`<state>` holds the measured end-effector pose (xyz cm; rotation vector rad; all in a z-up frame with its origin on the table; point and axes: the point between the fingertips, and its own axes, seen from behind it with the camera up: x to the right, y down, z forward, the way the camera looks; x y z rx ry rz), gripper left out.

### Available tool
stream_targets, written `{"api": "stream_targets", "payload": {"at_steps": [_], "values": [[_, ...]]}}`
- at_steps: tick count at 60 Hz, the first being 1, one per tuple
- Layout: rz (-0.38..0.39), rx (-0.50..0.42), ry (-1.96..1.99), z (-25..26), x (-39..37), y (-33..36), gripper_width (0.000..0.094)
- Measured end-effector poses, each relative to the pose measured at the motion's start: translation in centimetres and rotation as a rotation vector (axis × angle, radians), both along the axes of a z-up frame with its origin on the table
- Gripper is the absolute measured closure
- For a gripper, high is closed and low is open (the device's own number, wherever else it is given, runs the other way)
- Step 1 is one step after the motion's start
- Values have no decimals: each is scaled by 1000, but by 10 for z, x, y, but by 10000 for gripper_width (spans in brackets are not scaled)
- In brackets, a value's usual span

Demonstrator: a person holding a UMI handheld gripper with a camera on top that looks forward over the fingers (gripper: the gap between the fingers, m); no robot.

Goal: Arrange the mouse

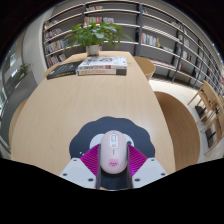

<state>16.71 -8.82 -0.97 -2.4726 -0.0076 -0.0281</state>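
White computer mouse point(113, 152) sitting between pink pads point(93, 157) of hand-held gripper point(113, 170), fingers pressing on both its sides; mouse lying on dark round mouse mat point(112, 132) on wooden bench point(60, 110); at bench's far end, book point(103, 67) lying flat, potted plant point(94, 36) standing behind it; bookshelves point(160, 30) lining wall beyond.

Round wooden table point(60, 110), light top. At its far edge a flat book point(103, 67), pale cover with a red strip, lying down. Left of it at the far-left edge, a darker book point(62, 70), also flat, near the first but apart. Potted plant point(95, 36) stands just behind the books, green leaves. Beyond the table, bookshelves point(150, 30) full of books. Second wooden table point(183, 125) off the right edge, chair point(207, 100) past it.
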Motion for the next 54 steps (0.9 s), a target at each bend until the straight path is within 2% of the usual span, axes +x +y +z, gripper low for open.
{"api": "stream_targets", "payload": {"at_steps": [10,12,13,16,24,41,54], "values": [[-43,-15,14,-1,3,1,445],[-51,-27,-6,-1,5,-1,362],[-51,-35,-19,-1,6,-1,285],[-40,-54,-34,7,5,-5,242],[-26,36,1,63,-24,6,234],[-28,230,17,191,-86,-26,233],[-35,265,-10,237,-120,-69,238]]}}
